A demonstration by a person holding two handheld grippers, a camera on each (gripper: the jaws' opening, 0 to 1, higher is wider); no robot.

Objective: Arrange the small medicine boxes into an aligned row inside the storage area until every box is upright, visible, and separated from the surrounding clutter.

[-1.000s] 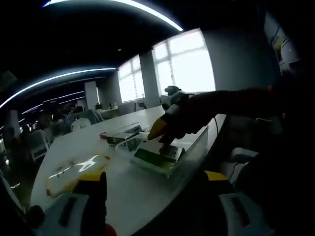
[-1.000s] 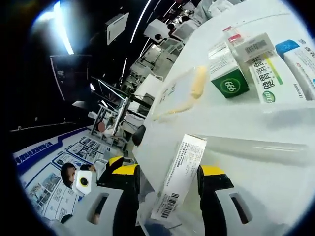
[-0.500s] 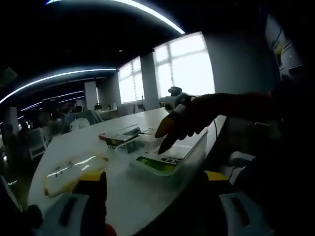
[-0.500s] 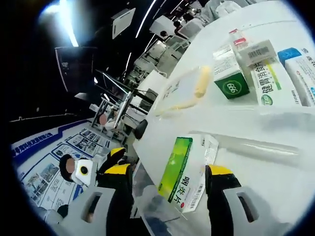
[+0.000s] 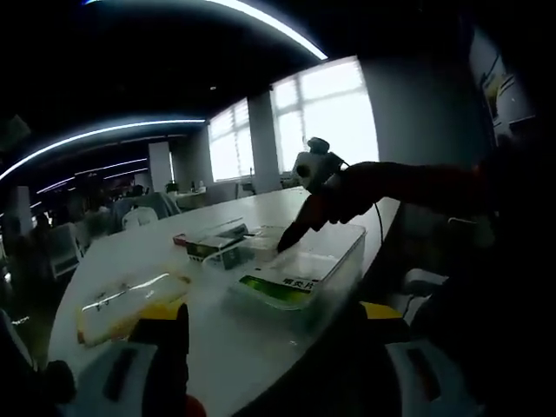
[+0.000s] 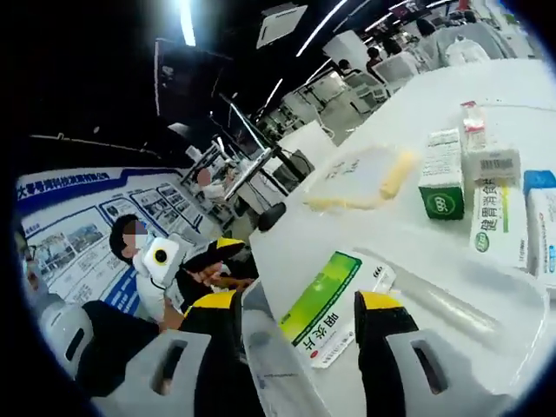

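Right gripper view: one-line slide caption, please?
Open right tool above a green-and-white medicine box lying flat in the clear storage bin, more boxes beyond.

one box (image 6: 323,307) lies flat in the bin (image 6: 486,320), others (image 6: 486,187) outside

Left tool (image 5: 269,339) held low, jaws apart (nothing between them). Right tool (image 6: 300,317) likewise spread, also seen reaching in from the right (image 5: 295,234).

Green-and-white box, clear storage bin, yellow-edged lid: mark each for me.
green-and-white box (image 6: 326,306), right gripper view, on its green face.
clear storage bin (image 5: 343,261), left gripper view, on its near side wall.
yellow-edged lid (image 6: 395,174), right gripper view, on its yellow edge.
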